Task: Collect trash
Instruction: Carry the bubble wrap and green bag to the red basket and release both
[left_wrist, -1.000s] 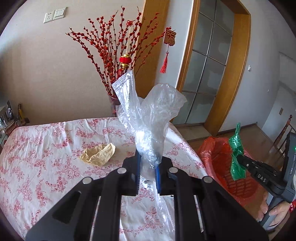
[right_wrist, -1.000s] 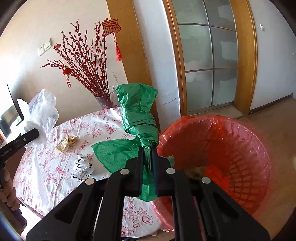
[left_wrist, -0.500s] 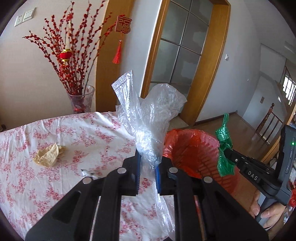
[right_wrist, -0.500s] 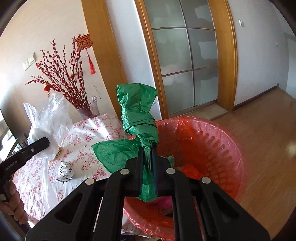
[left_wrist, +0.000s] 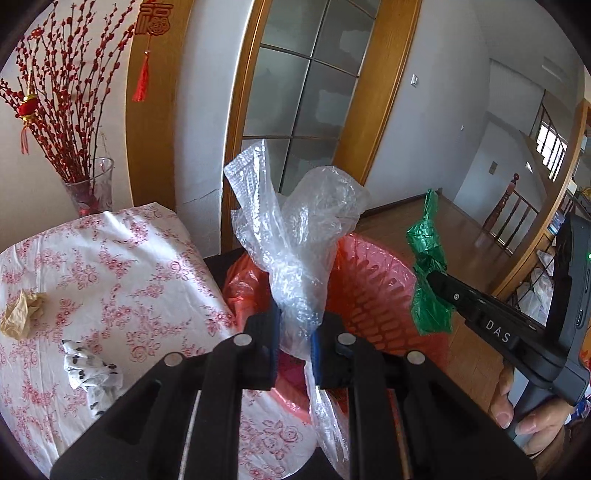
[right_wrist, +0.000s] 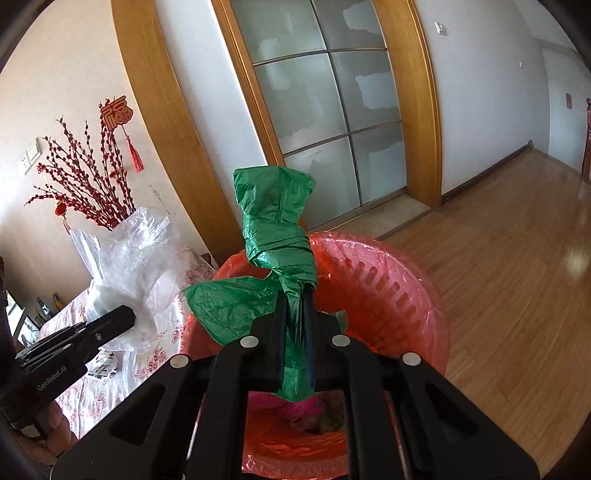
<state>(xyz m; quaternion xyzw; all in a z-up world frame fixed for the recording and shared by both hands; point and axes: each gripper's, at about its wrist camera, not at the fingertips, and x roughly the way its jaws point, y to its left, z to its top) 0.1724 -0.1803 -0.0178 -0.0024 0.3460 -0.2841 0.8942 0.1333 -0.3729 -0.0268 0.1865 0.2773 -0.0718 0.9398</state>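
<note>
Bin (right_wrist: 406, 295) contents behind green bag (right_wrist: 273, 221)

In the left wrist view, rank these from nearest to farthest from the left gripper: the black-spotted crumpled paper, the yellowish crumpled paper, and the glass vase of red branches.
From the left gripper, which is shut on the clear plastic bag:
1. Black-spotted crumpled paper, on the tablecloth just to its left.
2. Yellowish crumpled paper, farther left near the picture's edge.
3. Glass vase, at the table's far end by the wall.
</note>
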